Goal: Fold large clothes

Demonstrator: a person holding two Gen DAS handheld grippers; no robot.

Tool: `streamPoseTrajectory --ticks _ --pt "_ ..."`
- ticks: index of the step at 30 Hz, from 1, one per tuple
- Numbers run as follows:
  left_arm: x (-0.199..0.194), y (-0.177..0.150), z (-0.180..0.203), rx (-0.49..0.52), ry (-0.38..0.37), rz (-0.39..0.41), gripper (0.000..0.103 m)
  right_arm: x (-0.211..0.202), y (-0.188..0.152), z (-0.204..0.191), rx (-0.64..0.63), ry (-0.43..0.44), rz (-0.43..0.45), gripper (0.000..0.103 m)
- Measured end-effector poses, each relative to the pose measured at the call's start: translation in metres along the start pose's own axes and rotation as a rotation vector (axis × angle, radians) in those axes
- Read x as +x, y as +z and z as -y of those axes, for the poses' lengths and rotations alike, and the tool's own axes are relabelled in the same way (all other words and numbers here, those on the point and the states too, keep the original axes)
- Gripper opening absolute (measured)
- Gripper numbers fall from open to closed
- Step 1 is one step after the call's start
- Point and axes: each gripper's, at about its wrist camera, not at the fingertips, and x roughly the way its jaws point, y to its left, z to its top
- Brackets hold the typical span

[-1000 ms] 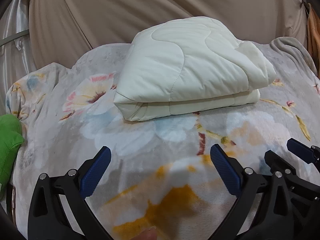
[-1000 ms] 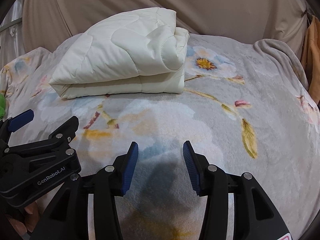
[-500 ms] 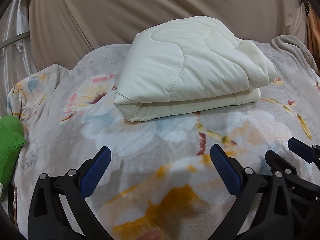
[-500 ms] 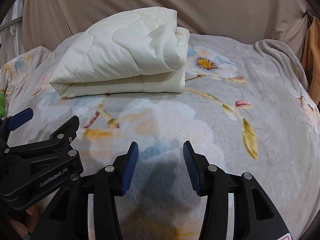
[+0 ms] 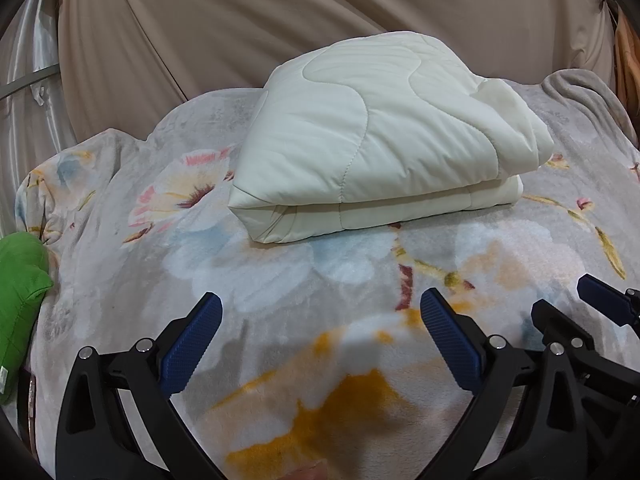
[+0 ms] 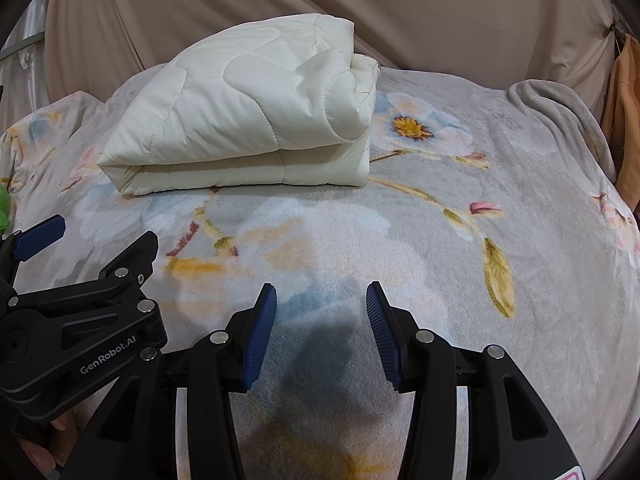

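Observation:
A cream quilted garment [image 5: 376, 136] lies folded into a thick bundle on the floral blanket [image 5: 280, 280], at the far middle; it also shows in the right wrist view [image 6: 248, 120] at the far left. My left gripper [image 5: 320, 320] is open and empty, held above the blanket well short of the bundle. My right gripper [image 6: 320, 308] is open and empty, beside the left one and also short of the bundle. Each gripper shows at the edge of the other's view.
The grey floral blanket covers the whole surface, with rumpled folds at its far right edge [image 6: 560, 112]. A green cloth [image 5: 20, 288] lies at the left edge. A beige curtain [image 5: 240, 20] hangs behind. An orange cloth [image 6: 624, 120] hangs at the right.

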Motion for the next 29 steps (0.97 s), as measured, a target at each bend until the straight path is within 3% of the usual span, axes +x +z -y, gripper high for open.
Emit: streamPoseTrajectory --ticks 29 --pt "0.0006 -0.0007 0.0011 0.004 -0.002 -0.005 0.094 -0.0008 -0.0003 -0.0006 -0.003 -0.009 0.004 0.046"
